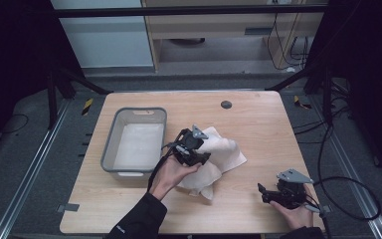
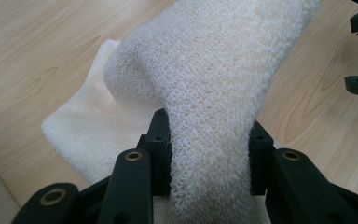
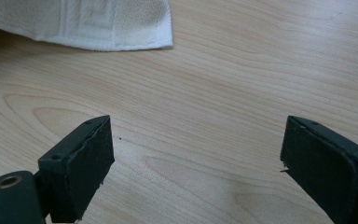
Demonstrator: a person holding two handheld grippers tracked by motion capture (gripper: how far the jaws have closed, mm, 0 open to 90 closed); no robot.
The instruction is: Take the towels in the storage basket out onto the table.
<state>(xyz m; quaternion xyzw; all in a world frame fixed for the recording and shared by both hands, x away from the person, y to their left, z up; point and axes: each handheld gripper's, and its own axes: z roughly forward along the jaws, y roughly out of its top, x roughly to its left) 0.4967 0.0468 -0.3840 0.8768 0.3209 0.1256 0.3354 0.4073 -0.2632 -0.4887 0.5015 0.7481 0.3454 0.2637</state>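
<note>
The towel is cream-white with a looped terry weave and a woven square border pattern near its hem. The bench is pale wood with wavy grain. The bin is grey with a white floor. Both grippers' jaws are black, with brass-coloured rivets.

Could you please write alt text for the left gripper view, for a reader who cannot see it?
The left gripper has its two black jaws clamped on a thick fold of white towel, the rest draped on a light wooden table.
</note>
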